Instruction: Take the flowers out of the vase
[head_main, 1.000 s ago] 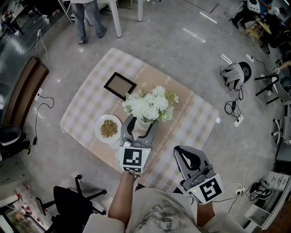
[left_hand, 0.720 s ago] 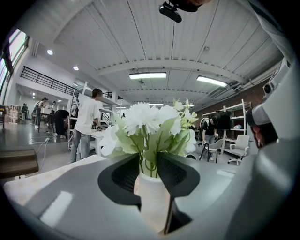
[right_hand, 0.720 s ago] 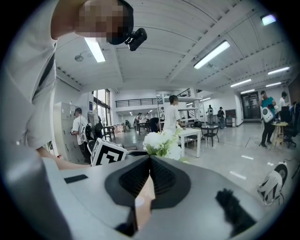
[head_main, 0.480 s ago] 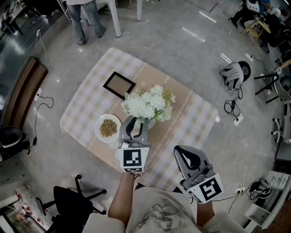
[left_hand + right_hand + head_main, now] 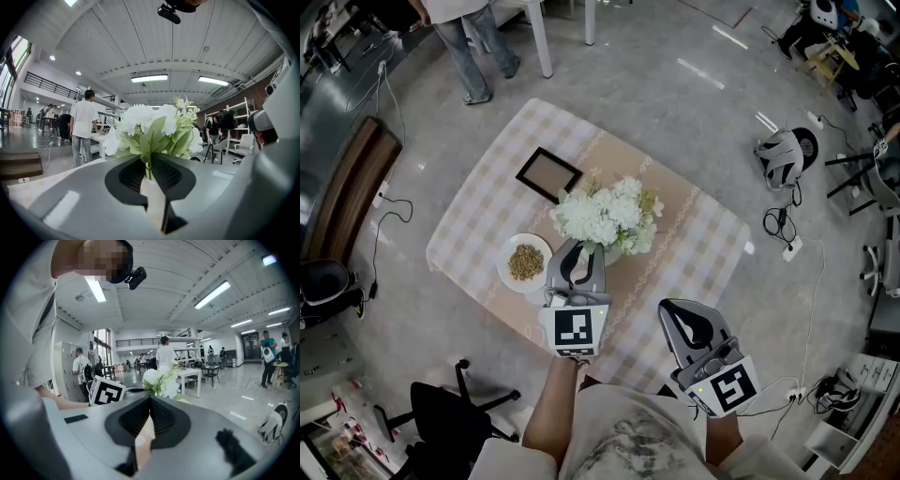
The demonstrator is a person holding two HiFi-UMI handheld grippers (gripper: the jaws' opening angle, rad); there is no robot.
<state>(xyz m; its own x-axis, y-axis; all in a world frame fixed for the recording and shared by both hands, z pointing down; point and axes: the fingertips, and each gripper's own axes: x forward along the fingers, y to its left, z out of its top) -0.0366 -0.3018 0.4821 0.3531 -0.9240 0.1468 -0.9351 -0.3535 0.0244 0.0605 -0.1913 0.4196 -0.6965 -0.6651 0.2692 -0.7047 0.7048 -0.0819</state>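
Observation:
A bunch of white flowers [image 5: 605,216] with green leaves stands in a pale vase near the middle of the checked table [image 5: 469,225]. The blooms and my left gripper hide most of the vase. My left gripper [image 5: 581,246] reaches in under the blooms, and its jaws are closing on the green stems. In the left gripper view the flowers [image 5: 150,126] rise just above the left gripper [image 5: 149,164], a stem pinched in the narrow gap. My right gripper [image 5: 680,314] hovers off the table's near edge, shut and empty. In the right gripper view, the flowers [image 5: 161,380] lie beyond the right gripper [image 5: 150,399].
A white plate of brown grains [image 5: 525,263] sits left of the vase. A dark picture frame [image 5: 548,172] lies farther back. A person [image 5: 473,47] stands beyond the table; a black office chair [image 5: 450,412] is near left. A white device [image 5: 783,155] and cables lie on the floor at right.
My left gripper's jaws have closed from wide apart around the vase neck to a narrow grip on the stems. The right gripper has kept still. The person at the back has stepped slightly.

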